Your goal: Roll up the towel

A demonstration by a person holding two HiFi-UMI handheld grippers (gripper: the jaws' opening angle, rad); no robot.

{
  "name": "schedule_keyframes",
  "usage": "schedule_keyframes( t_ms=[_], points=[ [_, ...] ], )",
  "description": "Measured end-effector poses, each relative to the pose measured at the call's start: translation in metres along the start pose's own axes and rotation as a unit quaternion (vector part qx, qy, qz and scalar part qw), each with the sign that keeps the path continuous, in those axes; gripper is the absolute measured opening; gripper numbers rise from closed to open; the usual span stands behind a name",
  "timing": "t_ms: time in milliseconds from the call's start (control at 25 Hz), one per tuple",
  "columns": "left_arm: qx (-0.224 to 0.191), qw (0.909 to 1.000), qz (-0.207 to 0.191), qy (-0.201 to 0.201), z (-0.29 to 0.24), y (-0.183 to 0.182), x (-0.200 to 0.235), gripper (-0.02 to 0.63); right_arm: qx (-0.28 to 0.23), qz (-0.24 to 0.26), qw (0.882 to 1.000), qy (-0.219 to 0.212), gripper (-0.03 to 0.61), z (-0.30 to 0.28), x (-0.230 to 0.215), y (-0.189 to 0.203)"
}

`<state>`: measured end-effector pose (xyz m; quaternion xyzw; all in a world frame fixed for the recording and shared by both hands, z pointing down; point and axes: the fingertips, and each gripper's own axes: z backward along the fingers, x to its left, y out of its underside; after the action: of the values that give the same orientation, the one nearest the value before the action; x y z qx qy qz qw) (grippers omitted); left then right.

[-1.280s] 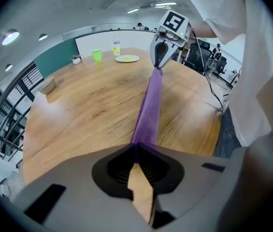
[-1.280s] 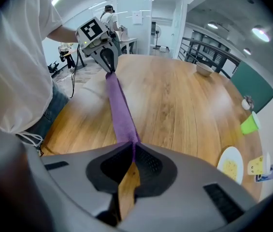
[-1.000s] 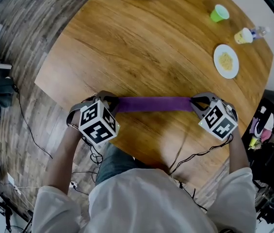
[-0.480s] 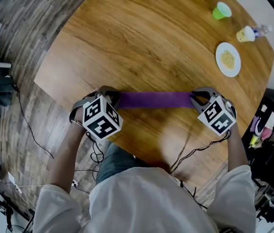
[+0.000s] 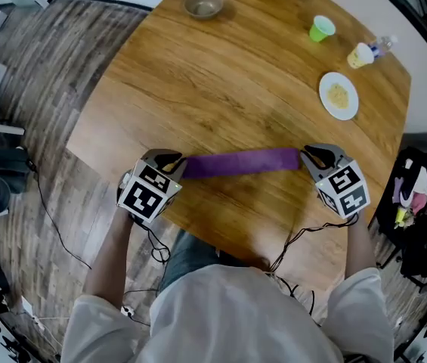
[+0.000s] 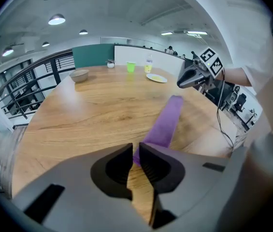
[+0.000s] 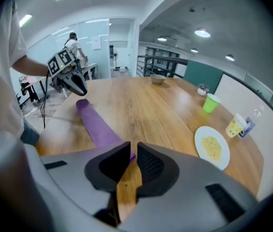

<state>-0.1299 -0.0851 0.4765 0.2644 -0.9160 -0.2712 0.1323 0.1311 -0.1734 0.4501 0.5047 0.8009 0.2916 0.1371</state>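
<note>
The purple towel (image 5: 239, 162) lies as a long narrow strip across the near side of the wooden table (image 5: 228, 74). My left gripper (image 5: 177, 159) is at its left end and my right gripper (image 5: 307, 156) at its right end. In the left gripper view the strip (image 6: 165, 122) runs away from my left gripper (image 6: 136, 151), whose nearly closed tips pinch the towel's near corner. The right gripper view shows the same at the other end: my right gripper (image 7: 133, 151) nips the tip of the towel (image 7: 97, 127). Each view shows the opposite gripper at the far end.
On the far right of the table are a white plate with food (image 5: 338, 95), a green cup (image 5: 320, 29), a yellow cup (image 5: 360, 54) and a small bottle (image 5: 379, 45). A metal bowl (image 5: 202, 6) sits at the far edge. Cables hang off the table's near edge.
Both grippers have rolled at the wrist and risen a little while staying at the towel's ends. The strip still stretches between them.
</note>
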Motion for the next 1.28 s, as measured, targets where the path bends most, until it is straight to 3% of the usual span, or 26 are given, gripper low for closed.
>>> schedule_keyframes(
  t_ms=[120,200,360,560,640,760,880,1080,1280],
  points=[
    [-0.041,0.9989,0.024,-0.001,0.022,-0.013,0.0,0.044,-0.036,-0.043,0.997,0.052,0.044,0.033,0.001,-0.006],
    [-0.078,0.9965,0.03,-0.01,0.039,-0.028,0.008,0.043,-0.079,-0.093,0.987,0.107,0.038,0.06,-0.004,-0.012],
    [-0.174,0.9826,0.045,-0.047,0.075,-0.073,0.026,0.032,-0.16,-0.182,0.943,0.228,0.013,0.118,-0.013,-0.016],
    [-0.293,0.9444,0.123,-0.086,0.121,-0.113,0.045,0.005,-0.231,-0.247,0.885,0.321,0.002,0.173,-0.003,-0.017],
    [-0.323,0.9307,0.138,-0.102,0.133,-0.122,0.047,0.005,-0.247,-0.259,0.866,0.35,0.002,0.188,0.003,-0.013],
    [-0.36,0.9136,0.128,-0.14,0.148,-0.129,0.045,0.005,-0.271,-0.284,0.832,0.392,0.002,0.204,0.012,-0.002],
    [-0.371,0.9031,0.111,-0.186,0.152,-0.13,0.043,0.005,-0.285,-0.299,0.808,0.419,0.001,0.209,0.023,0.006],
    [-0.352,0.9087,0.128,-0.183,0.139,-0.129,0.039,0.003,-0.284,-0.304,0.806,0.421,0.0,0.207,0.029,0.01],
    [-0.365,0.9049,0.121,-0.182,0.146,-0.132,0.032,0.003,-0.244,-0.249,0.828,0.44,-0.002,0.211,0.03,0.005]
  ],
)
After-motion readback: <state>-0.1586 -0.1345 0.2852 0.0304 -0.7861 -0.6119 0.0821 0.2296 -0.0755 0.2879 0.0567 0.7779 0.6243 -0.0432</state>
